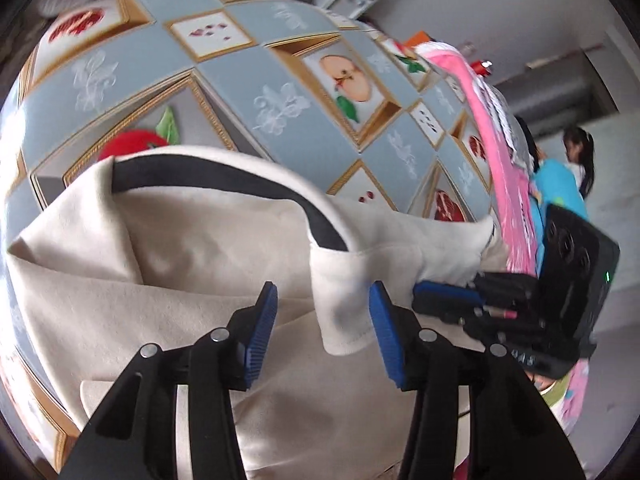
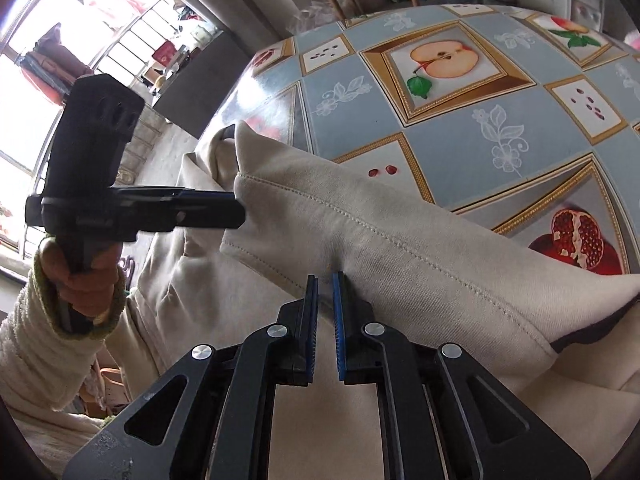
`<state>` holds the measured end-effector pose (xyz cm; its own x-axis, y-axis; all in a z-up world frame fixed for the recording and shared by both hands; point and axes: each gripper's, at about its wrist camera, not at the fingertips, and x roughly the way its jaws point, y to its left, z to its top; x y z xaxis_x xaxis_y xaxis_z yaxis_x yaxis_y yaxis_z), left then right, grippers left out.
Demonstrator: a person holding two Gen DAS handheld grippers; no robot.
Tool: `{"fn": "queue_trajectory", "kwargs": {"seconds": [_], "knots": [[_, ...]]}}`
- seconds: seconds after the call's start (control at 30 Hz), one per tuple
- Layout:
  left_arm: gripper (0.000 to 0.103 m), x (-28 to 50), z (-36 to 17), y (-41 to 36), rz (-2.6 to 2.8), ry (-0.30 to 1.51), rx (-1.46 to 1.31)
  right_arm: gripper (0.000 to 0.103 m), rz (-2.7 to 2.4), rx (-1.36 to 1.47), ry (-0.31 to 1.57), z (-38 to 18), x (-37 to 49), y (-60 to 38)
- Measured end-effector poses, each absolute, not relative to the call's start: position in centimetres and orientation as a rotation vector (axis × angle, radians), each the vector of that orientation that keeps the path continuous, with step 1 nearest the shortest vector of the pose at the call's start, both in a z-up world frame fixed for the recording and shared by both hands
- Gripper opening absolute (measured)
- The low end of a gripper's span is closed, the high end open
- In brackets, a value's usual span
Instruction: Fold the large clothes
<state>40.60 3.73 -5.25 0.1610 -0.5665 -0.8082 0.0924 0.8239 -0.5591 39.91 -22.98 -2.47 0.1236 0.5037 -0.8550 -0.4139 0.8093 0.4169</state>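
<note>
My left gripper (image 1: 323, 316) has its blue pads spread wide, a hemmed flap of the cream garment (image 1: 168, 264) hanging between them without being pinched; in the right wrist view that same tool (image 2: 236, 210) points its tips at the folded hem, and from there I cannot tell whether they touch it. My right gripper (image 2: 325, 312) has its pads drawn nearly together with only a thin slit left, tips right at the stitched edge, yet I cannot tell if any cloth sits in that slit. The garment lies bunched at the near side of the table (image 1: 248, 68), its dark inner collar band (image 1: 224, 172) showing, partly draped over the edge toward me. I judge this to be the moment of taking hold of an edge. To do it well, I would close the left pads squarely on the flap above the seam, confirm the right bite holds a single layer, then lift both evenly so the cloth spreads flat. No bin, basket or other container lies within view here.
</note>
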Motion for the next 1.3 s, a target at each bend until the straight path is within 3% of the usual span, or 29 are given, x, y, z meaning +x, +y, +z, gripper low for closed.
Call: {"fn": "queue_trajectory", "kwargs": {"seconds": [0.17, 0.23, 0.27, 0.37, 0.5, 0.6, 0.77, 0.83, 0.9, 1.13, 1.3], "knots": [[0.046, 40.9, -5.2, 2.7, -0.438, 1.338, -0.388, 0.008, 0.673, 0.100, 1.278, -2.4, 39.7, -23.5], [0.036, 41.3, -5.3, 2.1, -0.423, 1.334, -0.363, 0.008, 0.676, 0.109, 1.274, -2.5, 39.9, -23.3], [0.024, 41.4, -5.4, 1.7, -0.429, 1.339, -0.353, 0.008, 0.678, 0.110, 1.273, -2.6, 39.8, -23.3], [0.014, 41.7, -5.1, 0.1, -0.413, 1.292, -0.235, 0.008, 0.677, 0.092, 1.270, -2.8, 39.7, -23.3], [0.008, 41.3, -3.8, -2.6, -0.374, 1.138, 0.030, 0.006, 0.652, 0.045, 1.257, -2.8, 40.3, -22.6], [0.008, 41.3, -4.4, -4.4, -0.346, 1.058, 0.228, 0.003, 0.636, 0.021, 1.266, -3.1, 41.4, -22.0], [0.008, 40.8, -5.4, -4.5, -0.359, 0.989, 0.322, 0.001, 0.647, 0.045, 1.278, -3.5, 42.2, -22.4], [0.010, 40.5, -5.4, -4.3, -0.365, 0.993, 0.316, 0.000, 0.651, 0.040, 1.276, -3.5, 42.0, -22.4], [0.020, 40.3, -5.0, -3.6, -0.362, 1.018, 0.283, 0.000, 0.651, 0.024, 1.278, -3.5, 41.9, -22.2], [0.020, 39.6, -0.5, -0.3, -0.372, 0.934, 0.052, 0.000, 0.628, -0.007, 1.280, -3.4, 41.7, -21.6], [0.018, 40.2, -2.9, -4.8, -0.467, 1.033, 0.105, 0.001, 0.601, 0.009, 1.277, -3.4, 41.7, -21.6]]}}
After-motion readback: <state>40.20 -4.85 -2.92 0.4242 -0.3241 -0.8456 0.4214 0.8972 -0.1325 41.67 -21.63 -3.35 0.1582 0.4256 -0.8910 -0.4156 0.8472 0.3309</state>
